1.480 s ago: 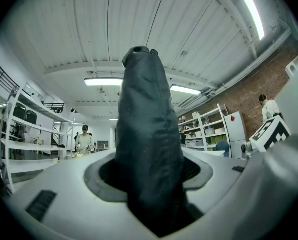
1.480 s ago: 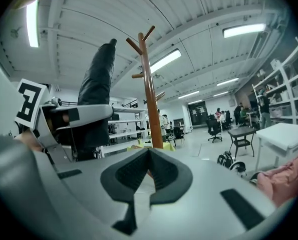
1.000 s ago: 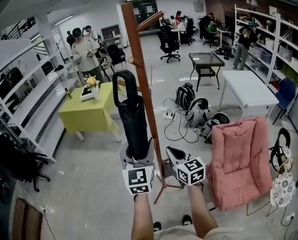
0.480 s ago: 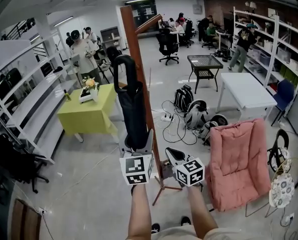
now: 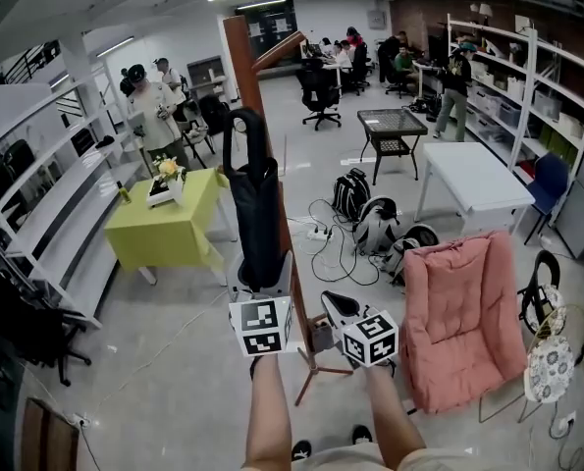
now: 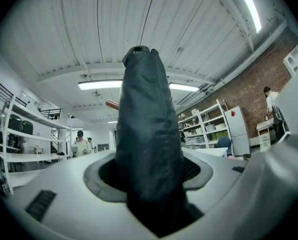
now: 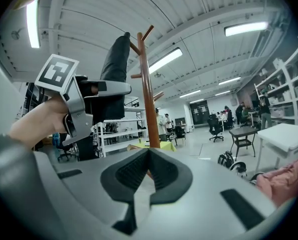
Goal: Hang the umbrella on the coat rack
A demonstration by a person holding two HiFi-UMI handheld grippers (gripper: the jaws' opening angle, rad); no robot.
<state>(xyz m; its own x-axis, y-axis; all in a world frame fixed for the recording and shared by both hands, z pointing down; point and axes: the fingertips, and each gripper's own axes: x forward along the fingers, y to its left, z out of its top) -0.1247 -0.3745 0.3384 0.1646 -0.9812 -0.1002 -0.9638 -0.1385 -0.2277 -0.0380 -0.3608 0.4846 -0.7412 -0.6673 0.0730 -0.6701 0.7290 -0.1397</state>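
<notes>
One umbrella (image 5: 257, 214) and one coat rack (image 5: 243, 62) show at centre. Two grippers are at lower centre: the left gripper (image 5: 262, 281) and the right gripper (image 5: 333, 304). There are three worktops: a yellow-green worktop (image 5: 188, 234) at left, a black worktop (image 5: 390, 121) at upper centre and a white worktop (image 5: 473, 180) at right. Three bags (image 5: 375, 226) lie on the floor mid-frame, and one pink chair (image 5: 458, 312) is at lower right.

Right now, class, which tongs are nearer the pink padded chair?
Right. The right tongs, shut and empty, sit just left of the pink padded chair. The left tongs, gripping the black folded umbrella, are farther left, beyond the brown wooden coat rack.
</notes>
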